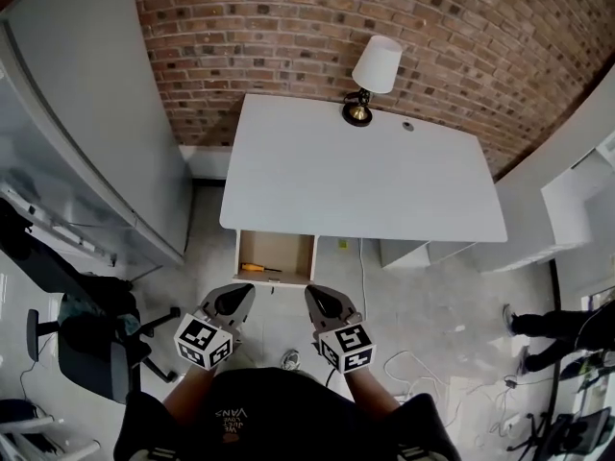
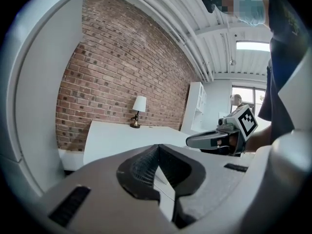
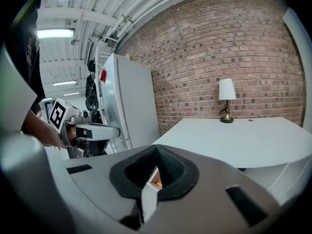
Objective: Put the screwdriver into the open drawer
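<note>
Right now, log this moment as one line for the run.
screwdriver: lying in open drawer | left gripper: shut, empty | right gripper: shut, empty | both grippers: near the person, not touching drawer

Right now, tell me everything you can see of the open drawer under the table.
The drawer stands pulled out toward the person from under the near edge of the white table, close to its left corner. It is a shallow, open-topped box with pale walls and a light, wood-looking bottom. A screwdriver with a yellow handle and dark shaft lies on its bottom along the front wall, toward the left. Nothing else shows inside.
</note>
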